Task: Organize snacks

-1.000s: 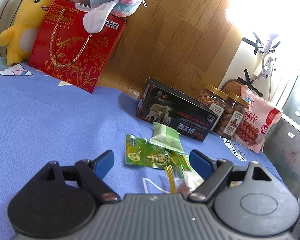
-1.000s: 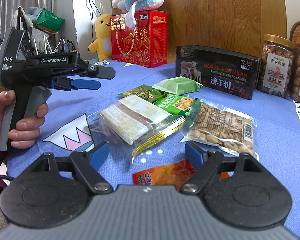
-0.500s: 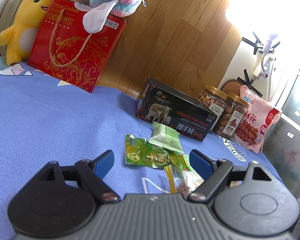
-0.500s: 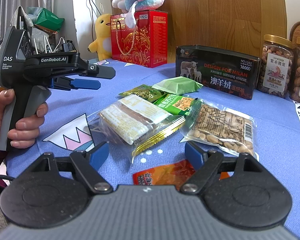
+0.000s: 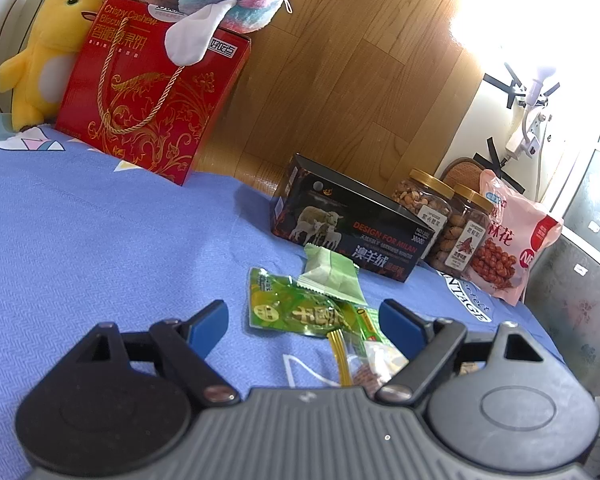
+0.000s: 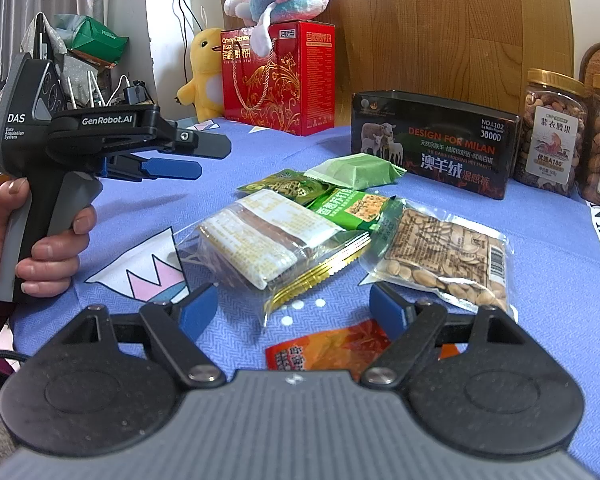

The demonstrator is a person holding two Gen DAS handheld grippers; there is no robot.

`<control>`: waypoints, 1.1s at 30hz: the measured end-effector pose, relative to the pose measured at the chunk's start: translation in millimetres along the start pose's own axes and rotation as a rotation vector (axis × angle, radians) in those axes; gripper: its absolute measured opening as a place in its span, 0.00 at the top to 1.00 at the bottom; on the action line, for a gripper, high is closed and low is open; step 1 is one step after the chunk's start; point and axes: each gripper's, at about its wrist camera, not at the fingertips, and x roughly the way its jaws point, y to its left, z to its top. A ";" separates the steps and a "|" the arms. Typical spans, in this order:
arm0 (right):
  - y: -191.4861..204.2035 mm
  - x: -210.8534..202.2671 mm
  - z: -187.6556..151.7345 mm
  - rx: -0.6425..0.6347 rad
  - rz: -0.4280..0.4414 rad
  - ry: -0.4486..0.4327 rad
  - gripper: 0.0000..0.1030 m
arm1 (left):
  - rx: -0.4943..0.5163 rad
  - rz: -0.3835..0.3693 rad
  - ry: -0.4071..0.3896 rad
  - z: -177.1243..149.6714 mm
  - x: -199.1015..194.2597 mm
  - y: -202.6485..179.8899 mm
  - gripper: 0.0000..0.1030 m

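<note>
Snacks in crinkly packets [image 6: 300, 236] piled mid-table on the blue cloth [image 5: 100, 240], nothing picked up. Left tool [image 5: 302, 318] wide open, empty, hovering near a green foil packet [image 5: 296, 312]. Right tool [image 6: 294, 312] same deal, spread wide over an orange wrapper [image 6: 332, 346]. Black rectangular tin [image 6: 432, 148], nut jars [image 6: 552, 132] and red gift box [image 6: 278, 80] lined up behind.

"DESIGN FOR MILAN" on black box [image 6: 432, 146]
</note>
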 end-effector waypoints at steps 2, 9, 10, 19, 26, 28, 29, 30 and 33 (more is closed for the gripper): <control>0.2 0.0 0.0 -0.001 0.000 0.000 0.18 | 0.000 0.000 0.000 0.0 0.0 -0.1 0.17; 0.0 -0.2 0.3 -0.001 0.000 0.000 0.18 | 0.000 0.000 0.000 0.4 0.1 0.3 0.17; -0.1 -0.2 0.3 -0.001 0.000 0.000 0.18 | 0.000 0.000 0.000 0.4 0.1 0.3 0.17; 2.7 -1.6 2.5 -0.030 -0.002 0.010 0.19 | -0.054 -0.094 0.049 1.2 -2.1 1.8 0.17; 5.7 -3.2 12.3 -0.042 0.033 0.003 0.20 | -0.057 -0.207 0.129 0.9 -2.6 -15.6 0.17; 8.4 2.4 12.7 -0.057 0.044 0.029 0.21 | -0.062 -0.214 0.170 -2.6 3.1 -17.8 0.17; 9.8 7.4 12.5 -0.063 0.046 0.050 0.26 | -0.069 -0.217 0.197 -5.0 8.7 -17.7 0.17; 11.0 13.9 12.1 -0.067 0.052 0.078 0.36 | -0.082 -0.222 0.236 -9.7 17.5 -18.1 0.24; 21.4 21.3 15.8 -0.124 0.038 0.081 0.55 | -0.049 -0.233 0.276 -16.3 29.8 -29.1 0.33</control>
